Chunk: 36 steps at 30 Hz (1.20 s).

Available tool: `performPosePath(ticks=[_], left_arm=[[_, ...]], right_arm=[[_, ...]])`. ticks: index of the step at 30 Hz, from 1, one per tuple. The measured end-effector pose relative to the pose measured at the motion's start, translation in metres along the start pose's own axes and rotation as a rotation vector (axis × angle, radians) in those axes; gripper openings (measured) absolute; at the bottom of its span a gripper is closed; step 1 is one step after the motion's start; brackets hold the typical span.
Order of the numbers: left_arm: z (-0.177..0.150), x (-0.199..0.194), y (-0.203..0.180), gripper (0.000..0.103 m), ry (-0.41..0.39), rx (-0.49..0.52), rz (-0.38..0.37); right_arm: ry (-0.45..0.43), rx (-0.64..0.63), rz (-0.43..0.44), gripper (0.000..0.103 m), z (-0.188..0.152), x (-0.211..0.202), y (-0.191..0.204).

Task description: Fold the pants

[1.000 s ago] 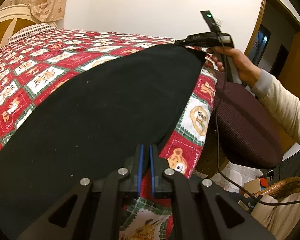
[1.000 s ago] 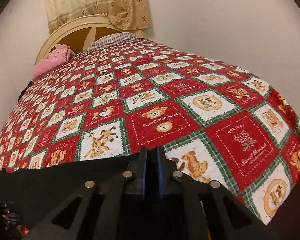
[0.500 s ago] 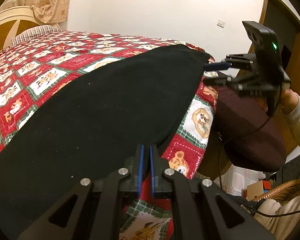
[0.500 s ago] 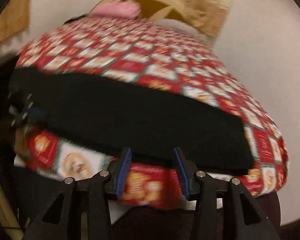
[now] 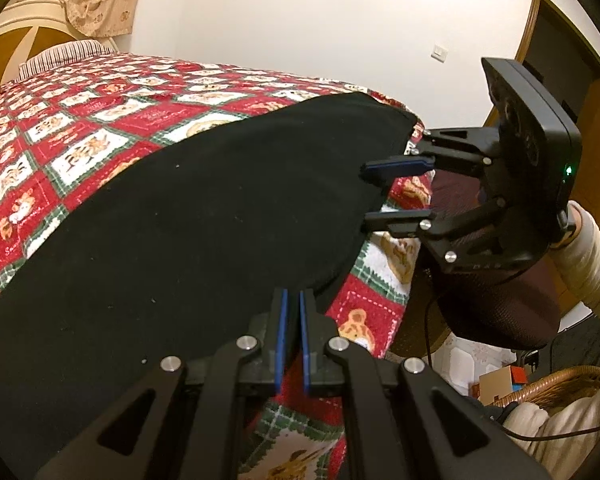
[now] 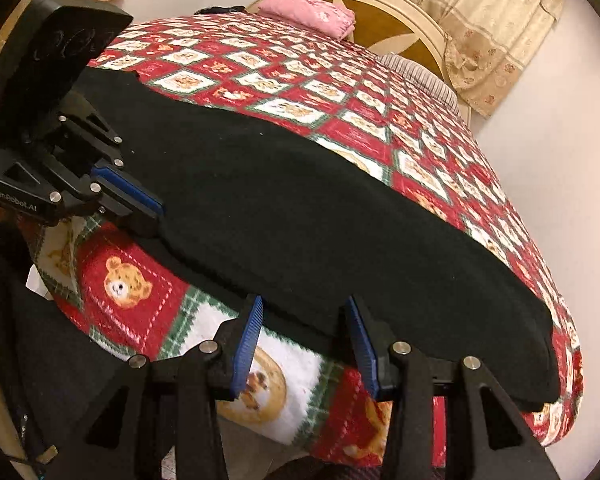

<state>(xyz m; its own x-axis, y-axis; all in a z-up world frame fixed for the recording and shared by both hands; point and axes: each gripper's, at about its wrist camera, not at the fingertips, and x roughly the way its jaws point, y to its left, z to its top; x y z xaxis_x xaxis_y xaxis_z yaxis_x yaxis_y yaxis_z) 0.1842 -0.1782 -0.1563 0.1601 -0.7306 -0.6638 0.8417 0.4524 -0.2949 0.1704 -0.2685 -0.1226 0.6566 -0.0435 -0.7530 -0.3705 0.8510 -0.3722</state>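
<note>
Lying flat along the bed edge, the soft, limp black pants are best pinched at the near hem corners; the left tool is closed on nothing visible, the right tool spread apart.

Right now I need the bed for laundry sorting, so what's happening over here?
A person is folding black pants laid flat along the edge of a bed with a red teddy-bear quilt. The left hand-held gripper is shut at the pants' near edge, apparently pinching it. The right hand-held gripper is open, fingers either side of that edge farther along, nothing pinched yet. No fold is visible yet.
</note>
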Motion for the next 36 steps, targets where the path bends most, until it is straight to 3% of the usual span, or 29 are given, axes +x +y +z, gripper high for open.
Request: performPosePath(ticks=[1,3,4,5,11,15,18,19,20,21,22,23,28,31,36], left_arm=[[0.000,0.000,-0.001,0.007,0.000,0.006,0.003],[0.002,0.000,-0.002,0.007,-0.003,0.008,0.006],[0.003,-0.002,-0.002,0.006,-0.004,0.003,0.002],[0.003,-0.004,-0.001,0.005,-0.003,0.001,-0.001],[0.000,-0.020,-0.014,0.005,-0.006,0.046,-0.037],[-0.008,-0.005,-0.009,0.005,0.031,0.041,0.000],[-0.008,-0.012,-0.005,0.008,-0.003,0.001,0.010],[-0.008,-0.016,-0.004,0.012,-0.009,0.000,0.019],[-0.008,-0.018,-0.004,0.015,-0.017,0.001,0.035],[-0.008,-0.022,-0.005,0.025,-0.027,0.005,0.052],[-0.009,-0.027,-0.005,0.035,-0.038,0.009,0.068],[-0.010,-0.032,-0.006,0.038,-0.053,0.015,0.087],[-0.015,-0.047,-0.004,0.056,-0.076,0.038,0.221],[-0.016,-0.042,0.007,0.057,-0.054,0.011,0.253],[-0.022,-0.034,0.024,0.057,-0.020,-0.059,0.268]], right_arm=[[-0.002,-0.002,-0.001,0.044,0.000,0.001,0.000],[-0.003,0.007,0.030,0.027,0.001,0.002,0.000],[-0.012,0.012,0.037,0.012,0.002,0.000,0.000],[-0.020,0.011,0.026,0.004,0.003,-0.002,0.001],[-0.049,0.023,0.036,0.003,0.005,-0.033,-0.001],[0.015,-0.003,0.037,0.003,-0.007,-0.012,0.009],[0.016,-0.011,0.040,0.005,-0.011,-0.006,0.011],[0.022,0.003,0.057,0.010,-0.010,-0.008,0.008],[0.028,0.018,0.064,0.021,-0.009,-0.010,0.004],[0.024,0.032,0.056,0.030,-0.009,-0.014,0.000],[0.019,0.040,0.051,0.047,-0.010,-0.017,-0.003],[0.008,0.057,0.050,0.051,-0.009,-0.021,-0.006],[-0.060,0.145,0.131,0.051,0.006,-0.034,-0.014],[-0.112,0.211,0.220,0.051,0.021,-0.031,-0.015],[-0.132,0.297,0.243,0.051,0.042,0.002,-0.014]])
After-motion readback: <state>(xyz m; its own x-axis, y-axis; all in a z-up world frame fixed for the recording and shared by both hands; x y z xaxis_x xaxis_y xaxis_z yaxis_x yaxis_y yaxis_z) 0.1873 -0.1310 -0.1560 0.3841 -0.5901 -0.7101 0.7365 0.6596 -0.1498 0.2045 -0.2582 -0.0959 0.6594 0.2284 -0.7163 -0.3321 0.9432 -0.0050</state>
